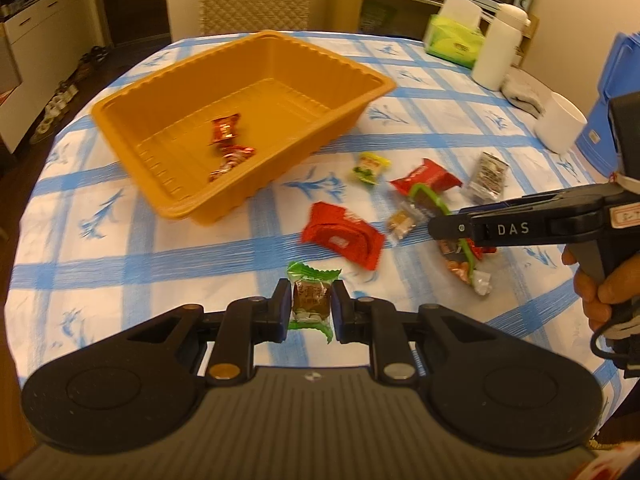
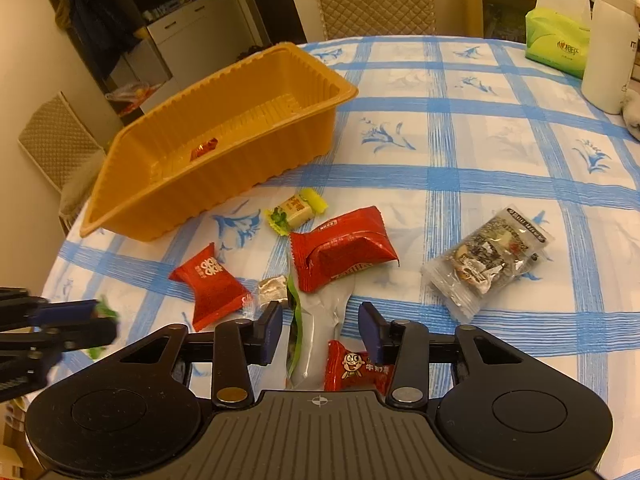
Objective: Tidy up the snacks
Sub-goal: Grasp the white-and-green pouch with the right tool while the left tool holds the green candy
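"das" lettering (image 1: 513,229) on the right gripper (image 2: 320,334) beside scattered snacks

My black fingers (image 1: 282,308) with blue pads pinch a green-edged brown wrapped candy (image 1: 311,301) over the bench's white cloth with blue checks and blue flowers (image 1: 400,76), near the ridged orange plastic tray (image 1: 248,80) and two glossy red snack packets (image 2: 340,252).

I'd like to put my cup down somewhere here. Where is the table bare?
Bare cloth lies beyond the clear snack packet, toward the white bottle and tissue box. Crowded: beside the orange tray, around the red packets, where the right gripper works.
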